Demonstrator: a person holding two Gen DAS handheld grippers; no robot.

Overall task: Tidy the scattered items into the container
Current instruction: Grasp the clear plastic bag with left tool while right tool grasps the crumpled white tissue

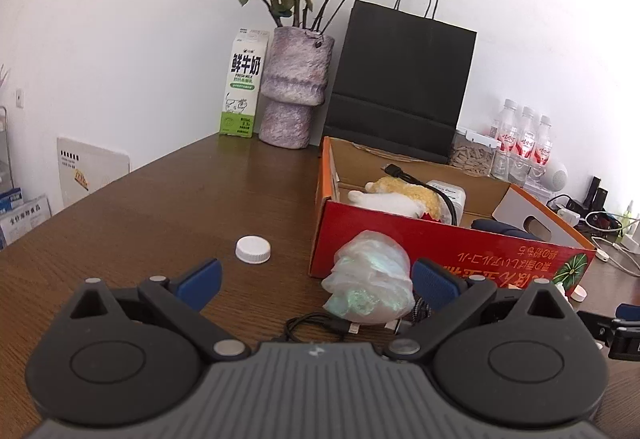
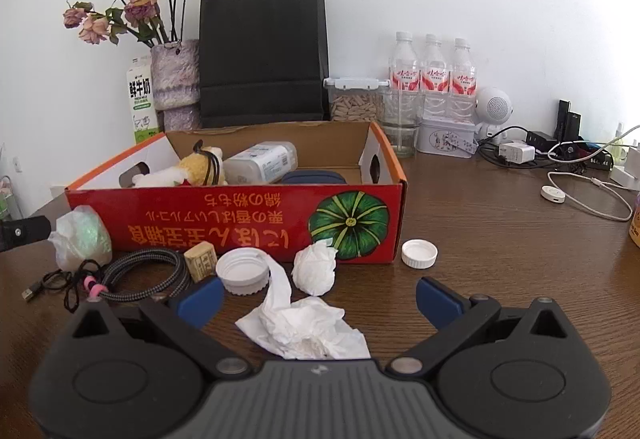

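We've got both grippers' fingers spread wide, left gripper (image 1: 316, 281) lined up on the plastic wad (image 1: 370, 279), right gripper (image 2: 320, 297) over the crumpled tissue (image 2: 308, 331) at bottom centre, ready for the red box (image 2: 240, 223).

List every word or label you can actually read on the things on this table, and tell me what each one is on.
"鲜牛奶" and "FRESH MILK": milk carton.
Red box: upside-down Japanese print beside a pumpkin picture; I cannot read it reliably.
Water bottles: red labels, too blurred.
Wipes pack in the box: print too small.
Tan block: marks illegible.

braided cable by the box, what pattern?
Black-and-grey woven braid on the braided cable; clearest in the right wrist view.
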